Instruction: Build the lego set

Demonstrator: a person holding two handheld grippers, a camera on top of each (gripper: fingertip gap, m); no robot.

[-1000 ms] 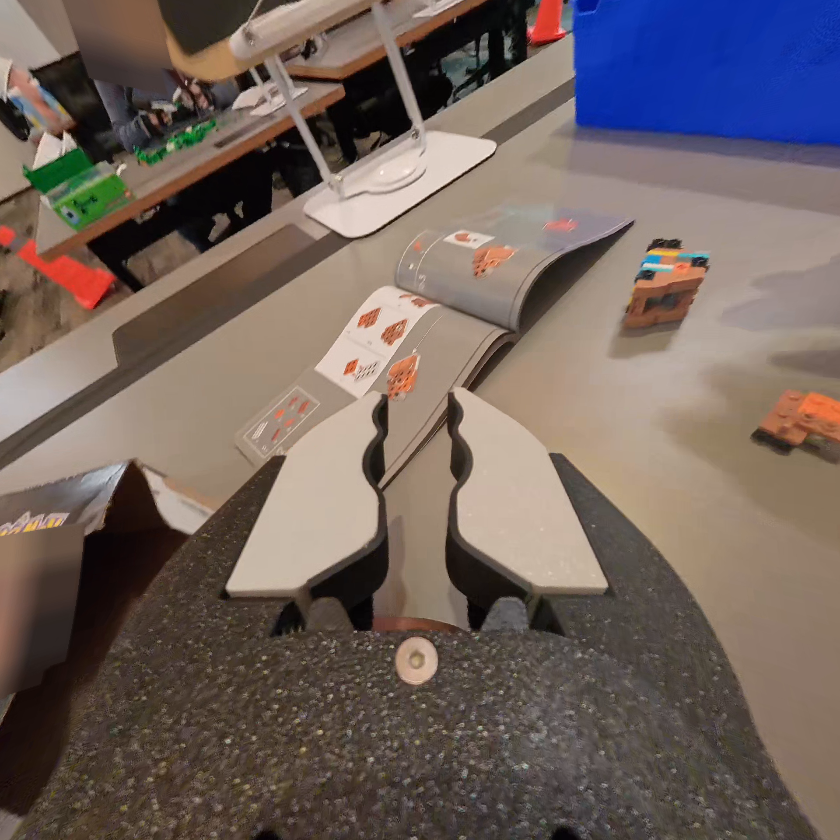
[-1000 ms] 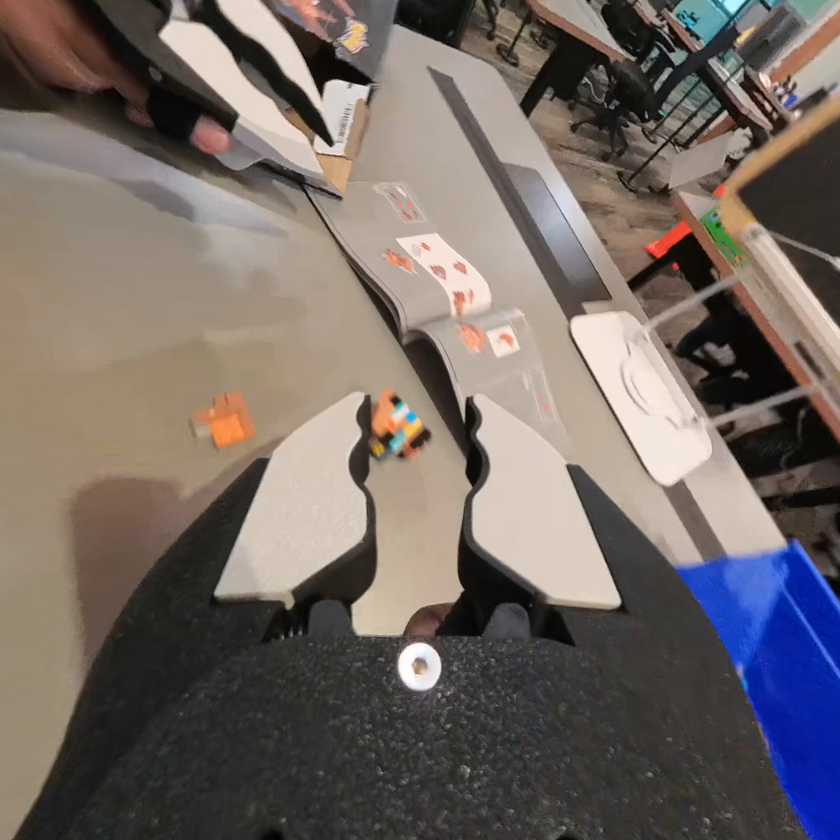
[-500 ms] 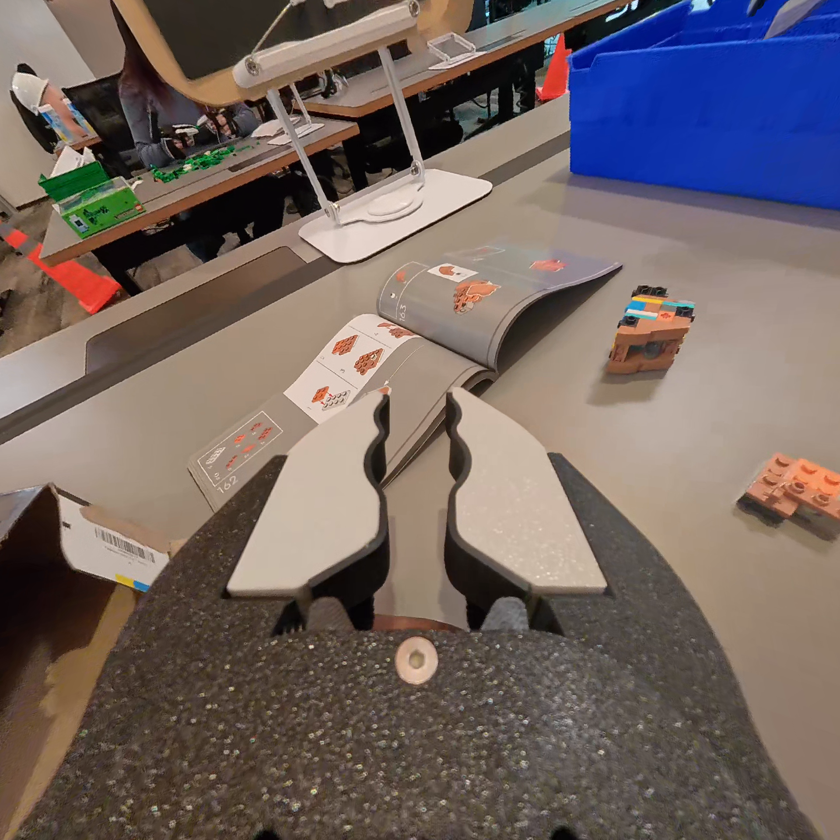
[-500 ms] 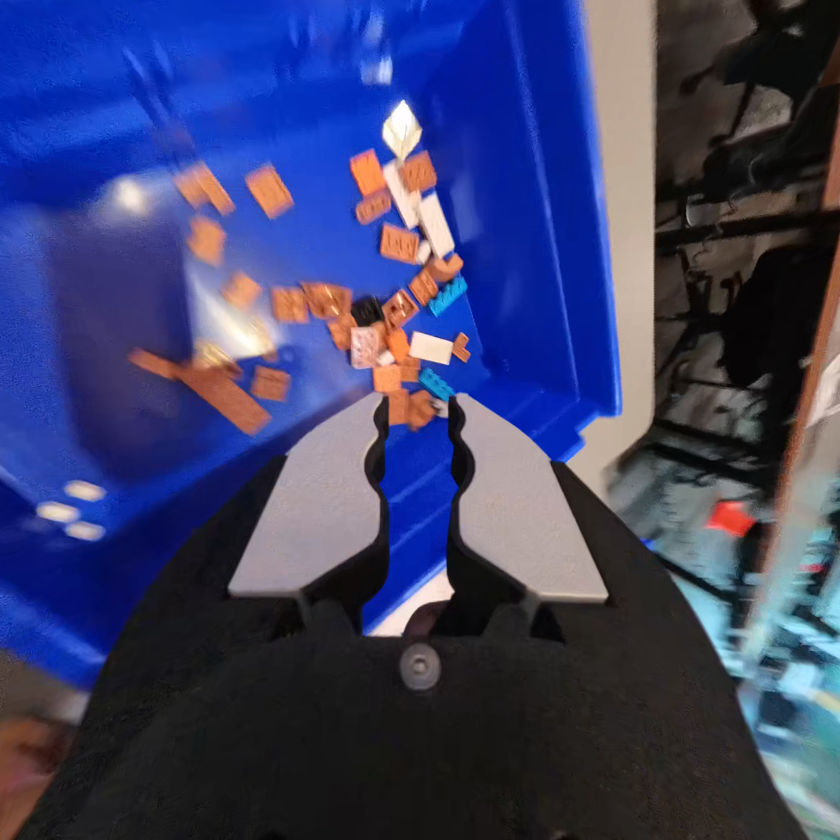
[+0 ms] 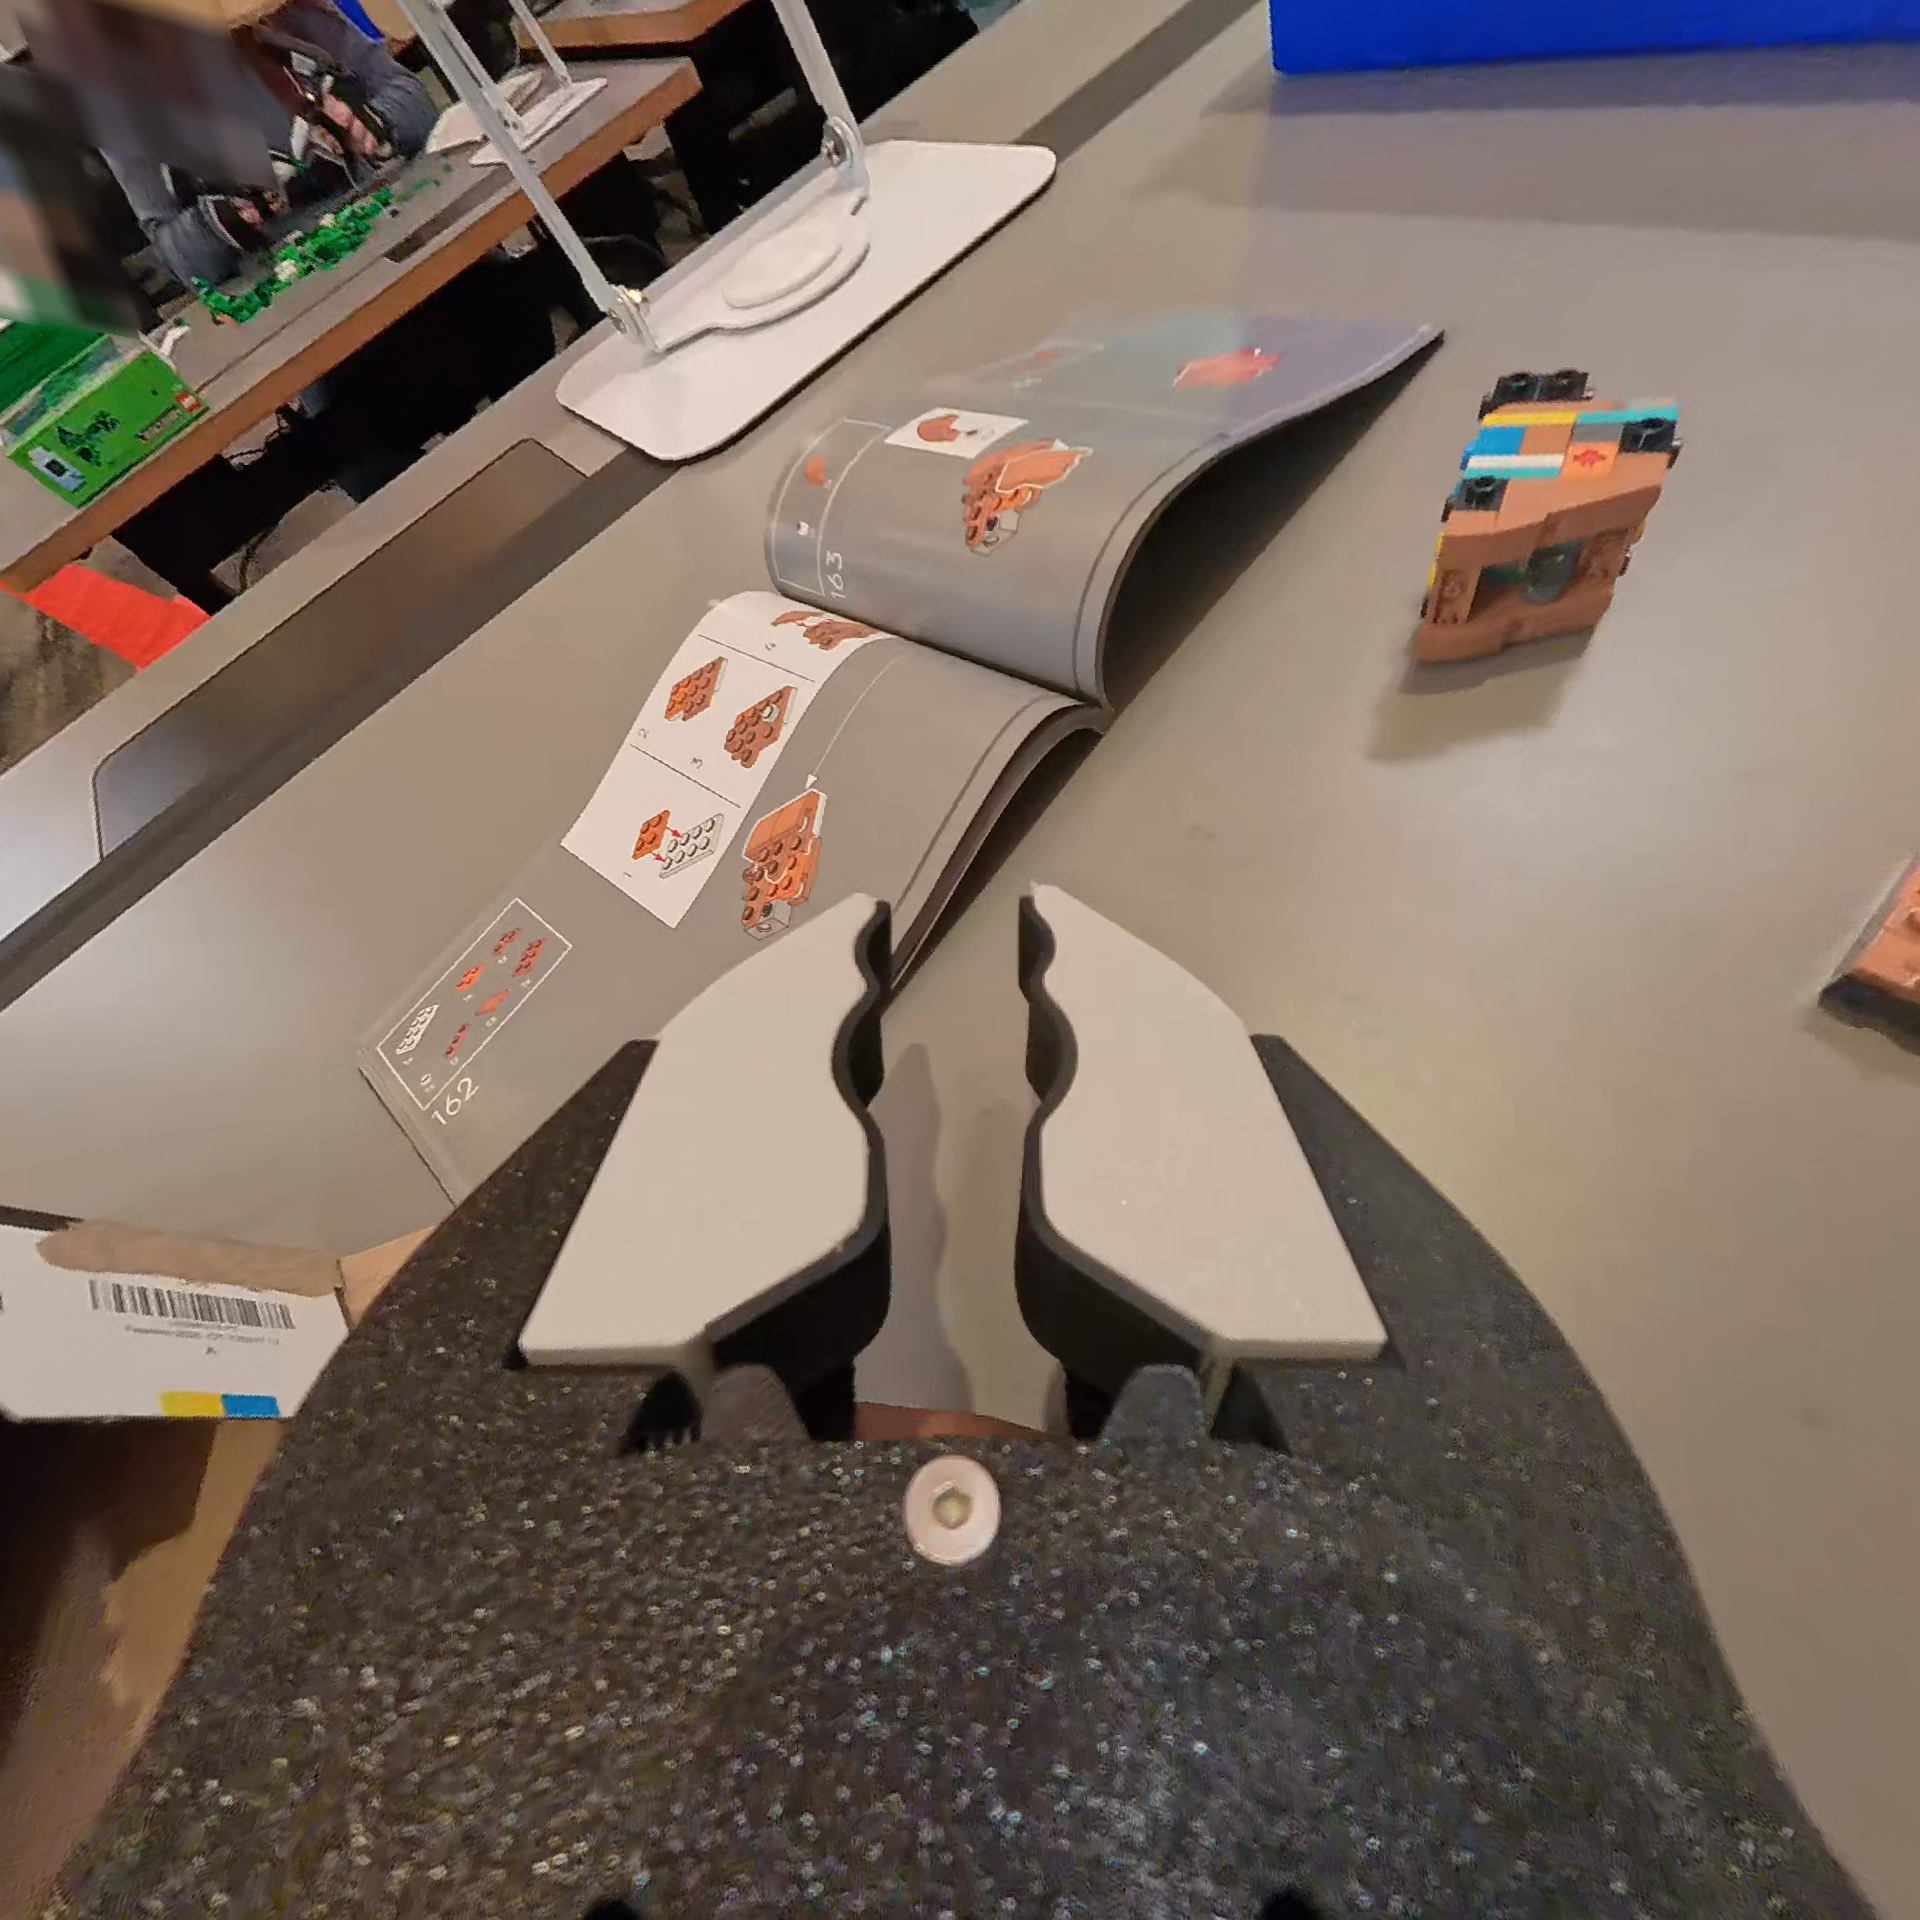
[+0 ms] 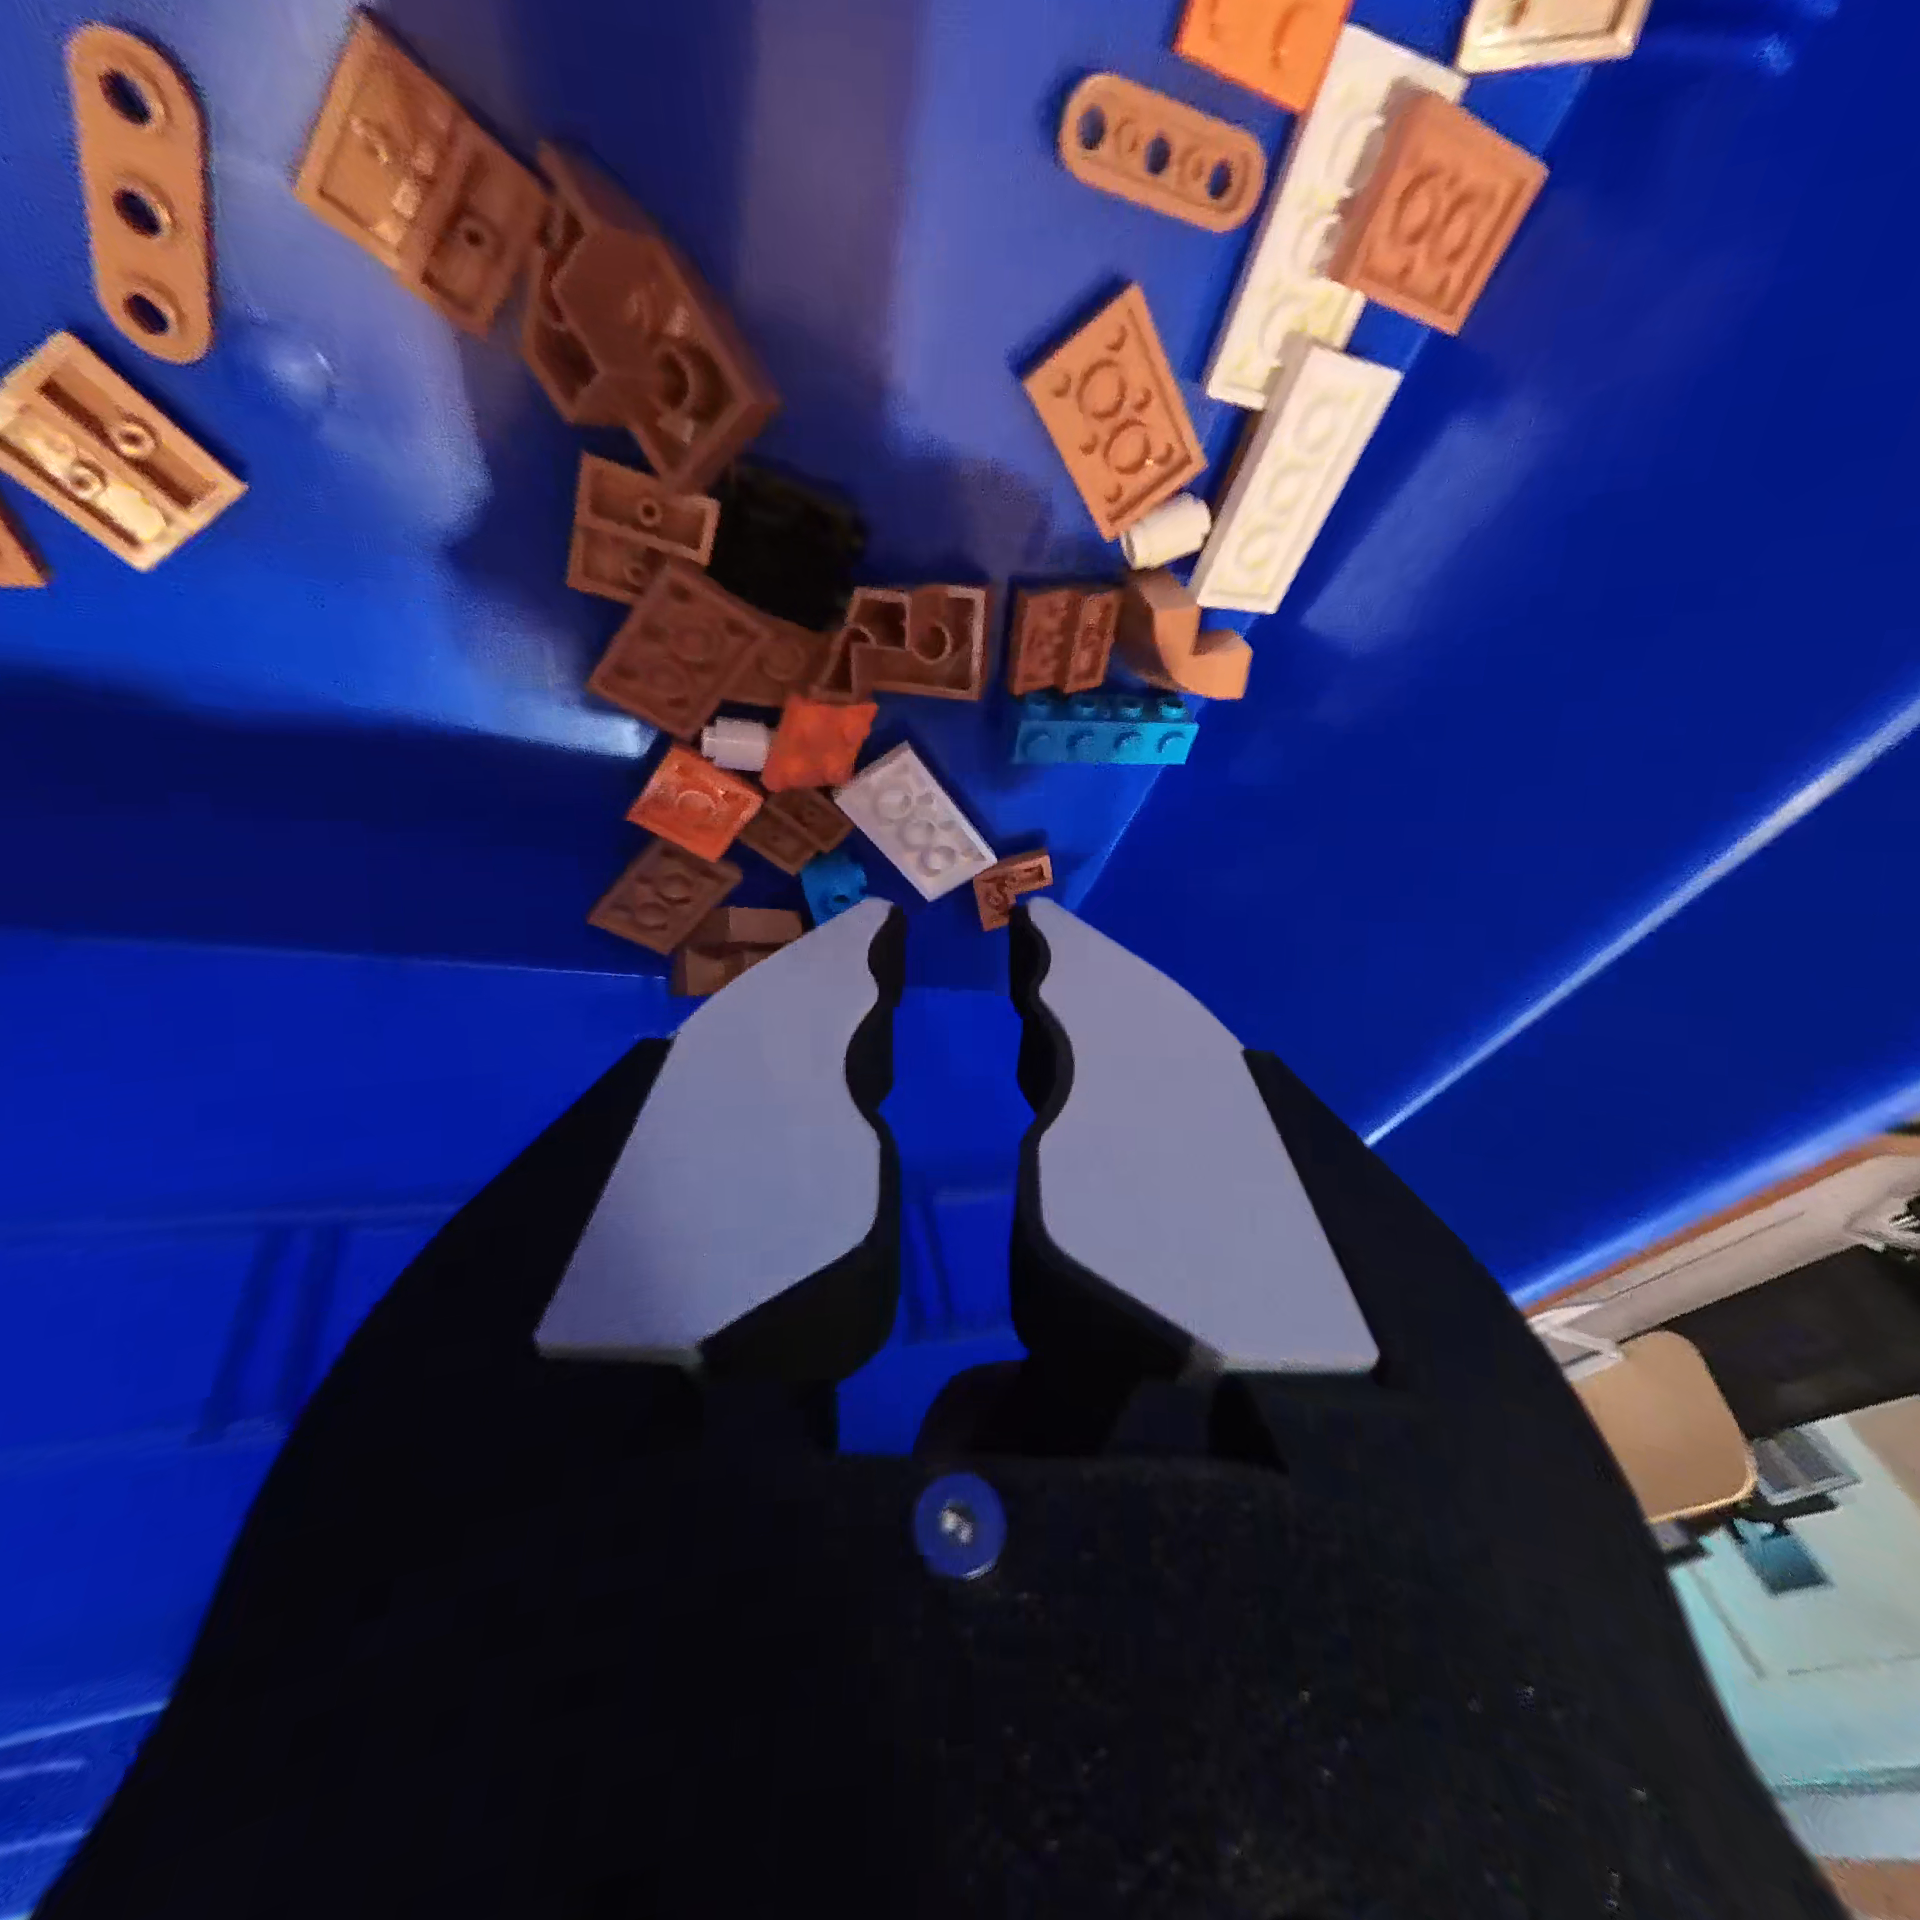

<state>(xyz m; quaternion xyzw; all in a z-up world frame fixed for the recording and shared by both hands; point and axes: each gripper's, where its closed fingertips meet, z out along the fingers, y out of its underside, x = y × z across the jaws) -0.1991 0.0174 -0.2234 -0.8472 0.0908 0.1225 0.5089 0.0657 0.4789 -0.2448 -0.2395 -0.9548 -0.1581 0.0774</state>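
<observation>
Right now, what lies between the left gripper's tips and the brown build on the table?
Bare grey table, in the left wrist view, separates the left gripper from the brown build.

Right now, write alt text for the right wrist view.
The right gripper, fingers slightly apart and empty, reaches into a blue bin over a scatter of loose lego pieces, mostly brown and orange, some white, blue and black. Nearest its tips lie a small white plate and a tiny brown piece.

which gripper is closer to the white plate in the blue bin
Right. The right gripper is inside the blue bin, its tips just short of the white plate. The left gripper is over the table by the instruction booklet.
</observation>
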